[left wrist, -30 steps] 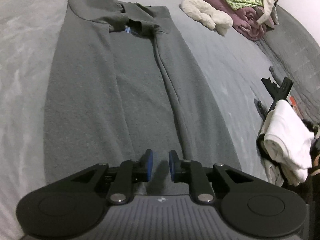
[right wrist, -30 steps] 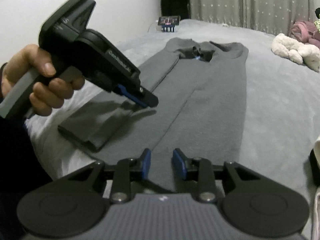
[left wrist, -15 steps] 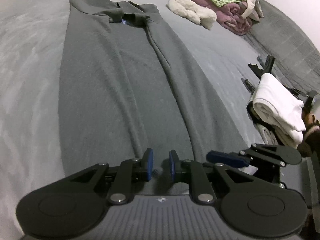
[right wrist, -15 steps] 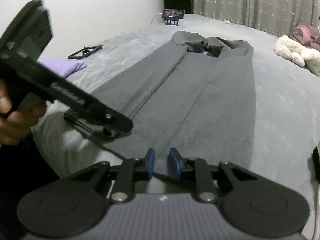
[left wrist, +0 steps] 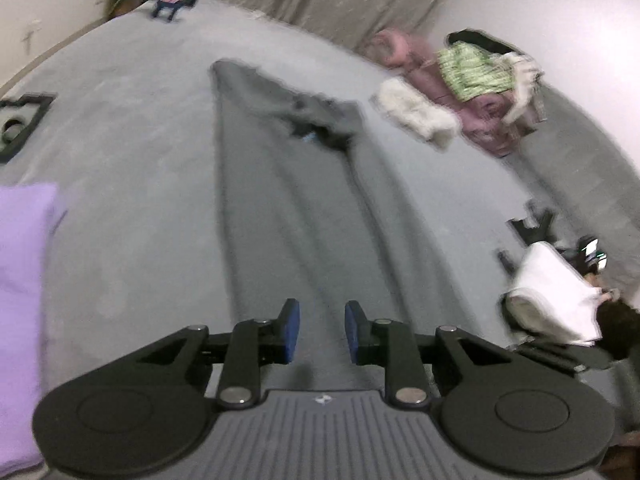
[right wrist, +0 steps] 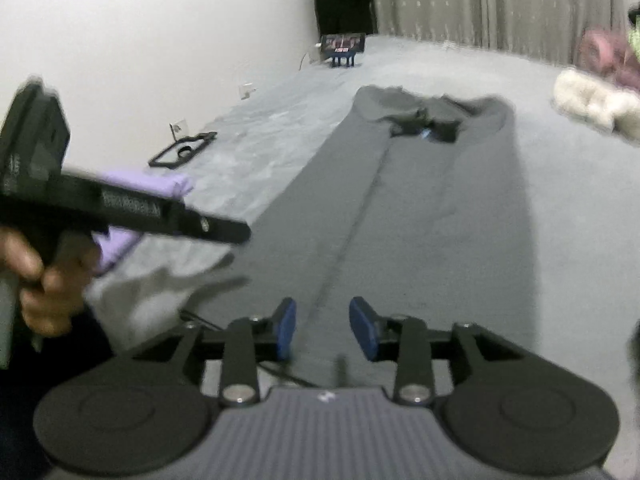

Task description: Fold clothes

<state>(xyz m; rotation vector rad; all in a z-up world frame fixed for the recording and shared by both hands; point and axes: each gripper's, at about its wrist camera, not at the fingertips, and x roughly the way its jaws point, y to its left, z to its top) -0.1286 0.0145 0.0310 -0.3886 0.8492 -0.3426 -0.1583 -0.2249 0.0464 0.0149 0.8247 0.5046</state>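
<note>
Grey bedspread (right wrist: 580, 208) carries the long dark-grey fleece garment (right wrist: 432, 216) lengthwise, hem at my near edge; left gripper (left wrist: 319, 330) and right gripper (right wrist: 323, 326) hover parted, empty. Uneven pinches could skew the fold, I judge.

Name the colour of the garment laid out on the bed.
Dark grey garment; right wrist view is clearest.

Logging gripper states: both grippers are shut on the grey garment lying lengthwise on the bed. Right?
Not quite. In both wrist views the left gripper and right gripper are open, fingers apart above the grey garment, gripping nothing. It does lie lengthwise on the bed.
</note>
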